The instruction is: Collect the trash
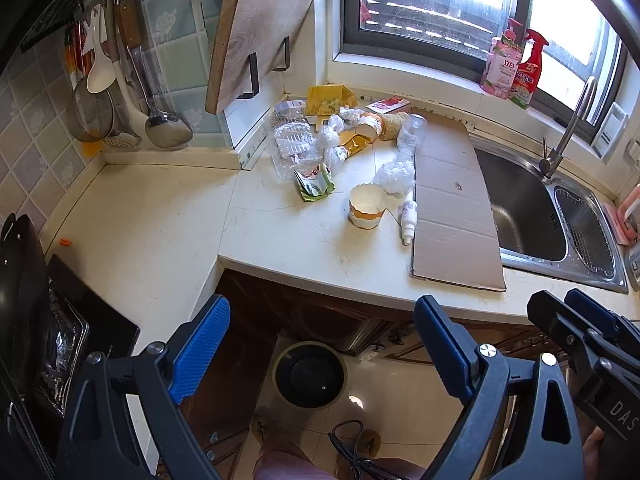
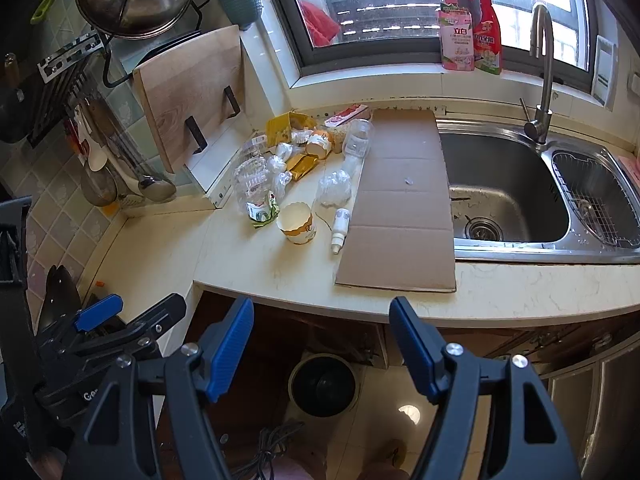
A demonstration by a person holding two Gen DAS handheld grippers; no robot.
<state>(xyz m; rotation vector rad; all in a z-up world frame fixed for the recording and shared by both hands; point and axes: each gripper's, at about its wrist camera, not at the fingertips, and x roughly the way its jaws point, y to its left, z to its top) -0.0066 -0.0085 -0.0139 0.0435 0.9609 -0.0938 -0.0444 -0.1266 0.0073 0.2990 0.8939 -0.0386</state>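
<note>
Kitchen counter, trash heaped toward the back corner.

Left wrist view: left gripper spread wide, empty, held out over the floor short of the counter edge. Trash pile at 12 o'clock, paper cup nearest. Bin straight below the jaws, likely the drop spot.

Right wrist view: right gripper also gaping, nothing between the pads. Same cup at 12, cardboard sheet at 1, sink at 2. Nothing collected yet, I'd say.
</note>
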